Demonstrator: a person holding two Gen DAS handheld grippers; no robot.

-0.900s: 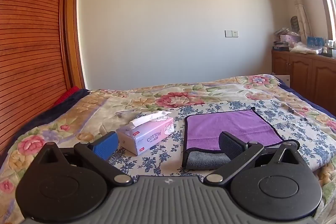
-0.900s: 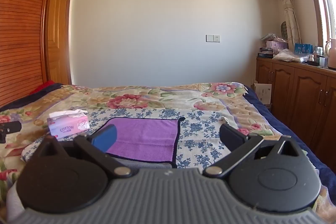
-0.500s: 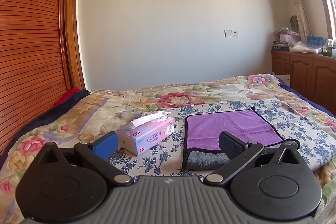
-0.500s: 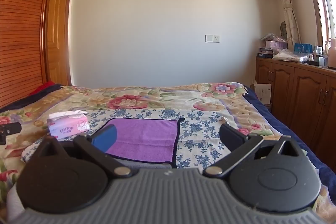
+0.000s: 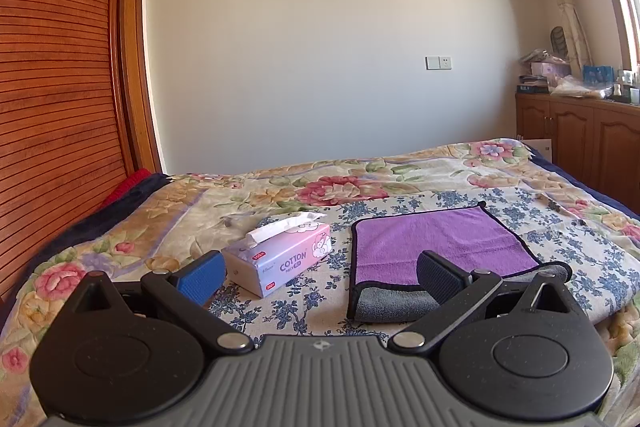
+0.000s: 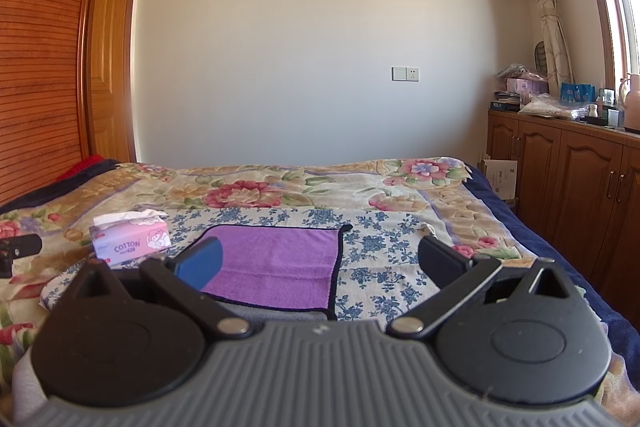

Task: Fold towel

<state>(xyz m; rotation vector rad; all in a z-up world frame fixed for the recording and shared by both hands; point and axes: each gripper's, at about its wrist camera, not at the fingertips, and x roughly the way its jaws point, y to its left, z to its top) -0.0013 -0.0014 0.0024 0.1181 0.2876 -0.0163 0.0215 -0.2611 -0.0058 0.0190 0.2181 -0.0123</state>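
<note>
A purple towel point(image 5: 436, 243) with a dark border lies flat on the flowered bedspread, its near edge turned over to show the grey underside point(image 5: 392, 303). It also shows in the right wrist view point(image 6: 276, 267). My left gripper point(image 5: 320, 273) is open and empty, held above the bed in front of the towel's near left corner. My right gripper point(image 6: 320, 263) is open and empty, held in front of the towel's near right part.
A pink tissue box point(image 5: 280, 263) sits just left of the towel; it also shows in the right wrist view point(image 6: 130, 241). Wooden cabinets point(image 6: 568, 183) with clutter on top stand at the right. A slatted wooden wall point(image 5: 56, 107) runs along the left.
</note>
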